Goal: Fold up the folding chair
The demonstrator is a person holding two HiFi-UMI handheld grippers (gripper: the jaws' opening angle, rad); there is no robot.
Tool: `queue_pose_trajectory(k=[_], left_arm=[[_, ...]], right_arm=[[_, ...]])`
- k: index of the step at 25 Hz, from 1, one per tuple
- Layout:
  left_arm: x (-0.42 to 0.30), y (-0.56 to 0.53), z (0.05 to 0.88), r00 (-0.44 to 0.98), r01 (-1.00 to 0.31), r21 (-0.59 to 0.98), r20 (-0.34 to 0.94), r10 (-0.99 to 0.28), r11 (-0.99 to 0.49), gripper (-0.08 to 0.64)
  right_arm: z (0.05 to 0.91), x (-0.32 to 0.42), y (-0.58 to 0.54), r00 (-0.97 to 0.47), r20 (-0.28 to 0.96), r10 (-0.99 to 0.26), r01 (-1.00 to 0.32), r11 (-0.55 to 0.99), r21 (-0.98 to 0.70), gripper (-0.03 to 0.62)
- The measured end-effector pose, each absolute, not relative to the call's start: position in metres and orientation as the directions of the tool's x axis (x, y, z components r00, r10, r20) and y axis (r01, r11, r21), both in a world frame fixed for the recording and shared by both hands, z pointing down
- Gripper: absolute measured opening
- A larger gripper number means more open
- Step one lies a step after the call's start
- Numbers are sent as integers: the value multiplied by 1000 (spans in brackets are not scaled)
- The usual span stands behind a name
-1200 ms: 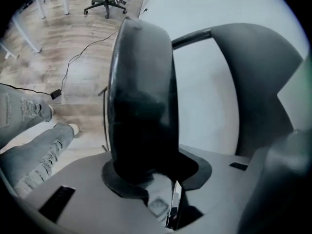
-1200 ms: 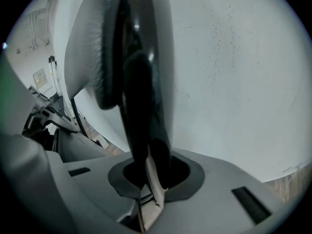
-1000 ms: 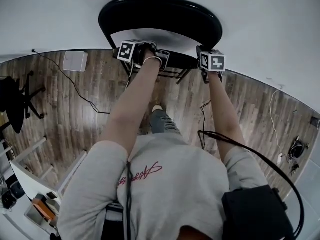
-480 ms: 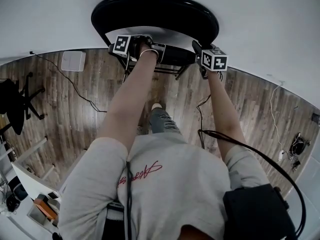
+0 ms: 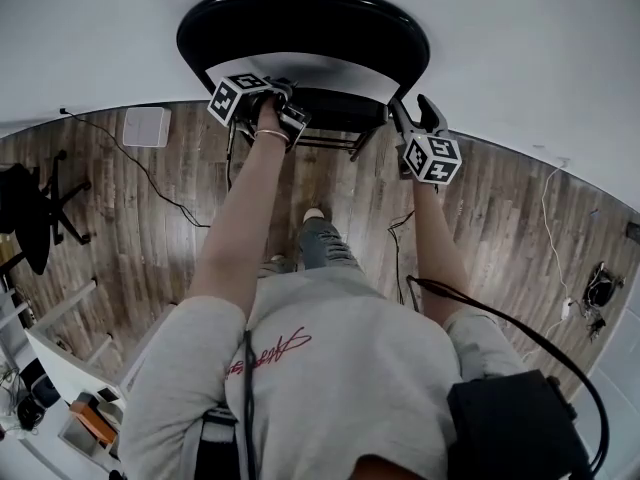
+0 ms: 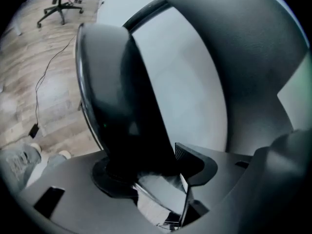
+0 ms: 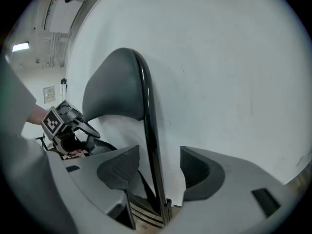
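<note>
Your right gripper [image 7: 156,172] is opening wide, the upright frame tube [image 7: 149,130] of the chair [image 5: 300,26] loose between its jaws; your left gripper's [image 6: 148,172] 2 jaws are opening too, seat edge [image 6: 114,111] between them, hugging the left jaw.

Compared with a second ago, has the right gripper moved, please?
Yes: the right gripper, jaws opening round the chair frame, drew back from the wall.

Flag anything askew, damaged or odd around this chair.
Nothing stands out. The folding chair looks intact, its back to the white wall; only loose cables trail over the wood floor.
</note>
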State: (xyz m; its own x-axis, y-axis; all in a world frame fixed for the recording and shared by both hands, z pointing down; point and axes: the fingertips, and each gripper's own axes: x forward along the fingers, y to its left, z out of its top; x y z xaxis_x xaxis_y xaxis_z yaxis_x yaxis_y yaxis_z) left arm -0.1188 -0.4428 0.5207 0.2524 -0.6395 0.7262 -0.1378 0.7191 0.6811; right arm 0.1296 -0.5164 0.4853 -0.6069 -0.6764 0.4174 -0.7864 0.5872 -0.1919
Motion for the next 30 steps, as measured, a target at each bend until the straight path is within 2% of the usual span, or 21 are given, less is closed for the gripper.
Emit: queue_pose_trajectory(k=[3,6,10,12,13,14,15,18,21,25,30], left_arm=[[-123,-428,507,332,-246,733,678,-656,634,320],[-115,-392,498,414,-291,761,647,-641,580,330],[-114,-343,476,357,-428,744,660,-661,513,327],[-109,-330,450,306,-521,727,648,-697,447,283],[-107,-327,435,273,-570,707,643,-716,417,231],[-104,-325,420,240,-620,681,637,-733,390,150],[-100,-323,403,209,-669,652,627,-751,357,94],[-87,-316,347,136,-813,542,534,-835,214,43],[-73,-297,293,107,-913,404,359,-927,51,21],[-47,-258,246,187,-948,290,169,-968,-132,17],[-27,-209,218,246,-956,187,87,-965,-226,17]], right_arm=[[462,138,-489,-603,397,-692,-792,578,-195,245],[433,138,-462,-609,377,-698,-788,589,-181,244],[379,123,-437,-653,265,-709,-755,633,-169,244],[346,104,-423,-708,185,-682,-706,694,-145,239],[329,94,-416,-729,156,-666,-683,722,-108,191],[312,86,-408,-746,128,-654,-664,745,-64,34],[296,78,-400,-759,98,-643,-648,761,-25,18],[253,60,-367,-793,29,-609,-606,793,64,18],[222,45,-323,-825,-39,-564,-565,817,114,15],[196,27,-257,-841,-112,-529,-538,840,72,15],[181,-1,-179,-858,-128,-497,-506,861,51,15]])
